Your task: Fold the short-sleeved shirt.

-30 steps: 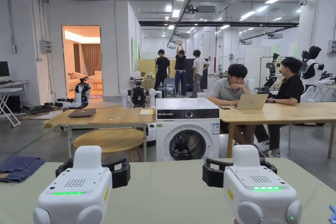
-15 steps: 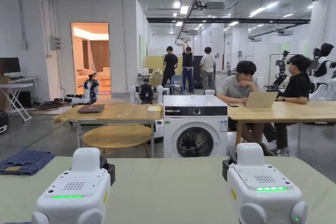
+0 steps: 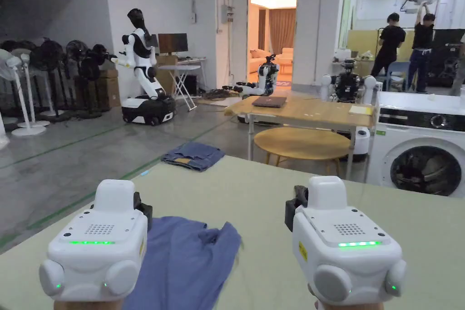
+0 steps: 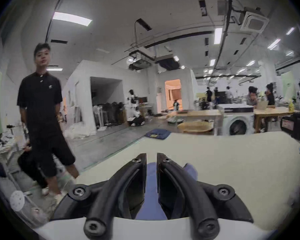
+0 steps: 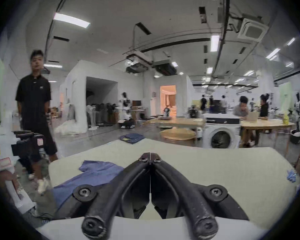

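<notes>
Far left, past the desk edge: a person in black [image 4: 42, 115] stands on the floor, blurred in both tool views.

Left tool [image 4: 151, 164]: jaws nearly parallel with a narrow gap between them, nothing pinched, so released. It hovers over the left part of the desk [image 3: 254, 188], and blue cloth shows through the gap below it. In the head view its white body [image 3: 97, 252] sits directly over the shirt's left side.

Short-sleeved shirt [image 3: 186, 261]: blue, lies crumpled and unfolded on the near-left part of the green desk, reaching toward the middle. The right tool view shows one sleeve [image 5: 87, 165] spread out flat toward the far side.

Right tool [image 5: 150, 157]: jaw tips touch with nothing between them, clenched empty. It sits right of the shirt over bare desk, apart from the cloth.

Behind the desk, on the floor: folded denim [image 3: 193, 155]. Farther right: round wooden table [image 3: 302, 143], then washing machine [image 3: 422, 152]. Small blue item at the far right desk edge [image 5: 291, 176], too blurred to identify.
</notes>
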Motion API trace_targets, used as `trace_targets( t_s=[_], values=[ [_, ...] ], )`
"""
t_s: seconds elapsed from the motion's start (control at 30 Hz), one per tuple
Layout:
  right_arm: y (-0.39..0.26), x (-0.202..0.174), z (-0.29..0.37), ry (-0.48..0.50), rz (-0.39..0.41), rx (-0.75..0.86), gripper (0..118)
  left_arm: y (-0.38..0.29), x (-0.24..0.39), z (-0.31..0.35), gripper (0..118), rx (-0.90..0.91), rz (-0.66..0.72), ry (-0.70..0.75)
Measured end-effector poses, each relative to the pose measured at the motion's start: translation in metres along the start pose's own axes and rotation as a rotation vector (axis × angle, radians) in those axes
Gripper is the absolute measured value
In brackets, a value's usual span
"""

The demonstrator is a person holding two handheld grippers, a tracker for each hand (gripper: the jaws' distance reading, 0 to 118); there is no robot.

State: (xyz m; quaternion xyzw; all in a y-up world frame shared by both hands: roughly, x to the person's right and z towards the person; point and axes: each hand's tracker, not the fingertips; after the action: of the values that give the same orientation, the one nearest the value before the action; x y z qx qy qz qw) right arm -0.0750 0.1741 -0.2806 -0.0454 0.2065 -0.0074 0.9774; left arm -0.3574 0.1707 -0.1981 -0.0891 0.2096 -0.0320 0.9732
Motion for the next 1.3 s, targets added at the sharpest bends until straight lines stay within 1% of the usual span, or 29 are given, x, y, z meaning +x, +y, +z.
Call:
trace_targets(
  t_s=[0.1, 0.13, 0.2, 0.23, 0.3, 0.37, 0.47, 0.5, 0.53, 0.57, 0.6, 0.67, 0.73, 0.77, 0.83, 0.87, 0.9, 0.93, 0.97, 1.0, 1.03, 1.07, 1.13, 1.2, 1.27, 1.3],
  values=[
    [-0.007, -0.012, -0.013, 0.025, 0.008, -0.016, 0, -0.015, -0.012, -0.028, 8, -0.140, -0.019, 0.010],
    [-0.011, -0.014, -0.018, 0.034, 0.010, -0.024, 0, -0.021, -0.013, -0.047, 8, -0.250, -0.025, -0.026],
    [-0.016, -0.014, -0.029, 0.049, 0.025, -0.040, 0, -0.039, -0.016, -0.089, 8, -0.495, 0.051, -0.169],
    [-0.020, -0.015, -0.034, 0.053, 0.035, -0.051, 0, -0.050, -0.015, -0.107, 8, -0.639, 0.081, -0.201],
    [-0.028, -0.012, -0.046, 0.052, 0.051, -0.065, 0, -0.077, -0.008, -0.145, 8, -0.772, 0.104, -0.279],
    [-0.036, -0.010, -0.058, 0.047, 0.061, -0.080, 0, -0.097, 0.003, -0.178, 8, -0.829, 0.084, -0.293],
    [-0.047, -0.003, -0.076, 0.036, 0.074, -0.104, 0, -0.107, 0.023, -0.213, 9, -0.803, 0.072, -0.301],
    [-0.050, -0.001, -0.082, 0.034, 0.076, -0.115, 0, -0.105, 0.032, -0.216, 21, -0.791, 0.067, -0.302],
    [-0.054, 0.001, -0.087, 0.030, 0.075, -0.126, 0, -0.106, 0.038, -0.227, 63, -0.788, 0.062, -0.293],
    [-0.058, 0.004, -0.092, 0.028, 0.075, -0.136, 0, -0.109, 0.045, -0.240, 98, -0.792, 0.053, -0.290],
    [-0.062, 0.007, -0.098, 0.023, 0.076, -0.148, 0, -0.114, 0.051, -0.253, 116, -0.802, 0.029, -0.274],
    [-0.070, 0.012, -0.105, 0.015, 0.072, -0.168, 0, -0.121, 0.062, -0.267, 118, -0.787, -0.022, -0.222],
    [-0.080, 0.016, -0.112, 0.004, 0.068, -0.194, 0, -0.135, 0.068, -0.285, 118, -0.818, -0.049, -0.176],
    [-0.084, 0.018, -0.113, 0.000, 0.067, -0.203, 0, -0.137, 0.072, -0.277, 118, -0.819, -0.053, -0.146],
    [-0.093, 0.023, -0.116, -0.009, 0.057, -0.215, 0, -0.151, 0.071, -0.286, 118, -0.867, -0.025, -0.105],
    [-0.096, 0.025, -0.117, -0.013, 0.050, -0.225, 0, -0.161, 0.070, -0.288, 115, -0.916, -0.007, -0.120],
    [-0.099, 0.028, -0.118, -0.015, 0.043, -0.233, 0, -0.169, 0.069, -0.288, 107, -0.963, 0.008, -0.152],
    [-0.101, 0.030, -0.118, -0.016, 0.041, -0.239, 0, -0.172, 0.068, -0.284, 104, -0.971, 0.022, -0.180],
    [-0.103, 0.032, -0.119, -0.022, 0.039, -0.244, 0, -0.165, 0.067, -0.272, 89, -0.891, 0.005, -0.163],
    [-0.104, 0.035, -0.118, -0.026, 0.037, -0.248, 0, -0.159, 0.068, -0.263, 63, -0.875, -0.005, -0.176],
    [-0.104, 0.038, -0.116, -0.025, 0.033, -0.251, 0, -0.154, 0.063, -0.273, 19, -0.841, -0.005, -0.206],
    [-0.103, 0.042, -0.112, -0.029, 0.027, -0.250, 0, -0.148, 0.061, -0.269, 1, -0.806, -0.010, -0.209],
    [-0.101, 0.048, -0.104, -0.043, 0.017, -0.245, 0, -0.143, 0.059, -0.262, 1, -0.799, -0.014, -0.188],
    [-0.097, 0.058, -0.094, -0.054, 0.009, -0.242, 0, -0.135, 0.065, -0.261, 1, -0.808, -0.017, -0.213],
    [-0.091, 0.069, -0.076, -0.080, 0.007, -0.228, 0, -0.114, 0.083, -0.245, 1, -0.742, -0.026, -0.269],
    [-0.087, 0.077, -0.068, -0.095, 0.008, -0.221, 0, -0.106, 0.094, -0.246, 1, -0.726, -0.006, -0.318]
  ],
)
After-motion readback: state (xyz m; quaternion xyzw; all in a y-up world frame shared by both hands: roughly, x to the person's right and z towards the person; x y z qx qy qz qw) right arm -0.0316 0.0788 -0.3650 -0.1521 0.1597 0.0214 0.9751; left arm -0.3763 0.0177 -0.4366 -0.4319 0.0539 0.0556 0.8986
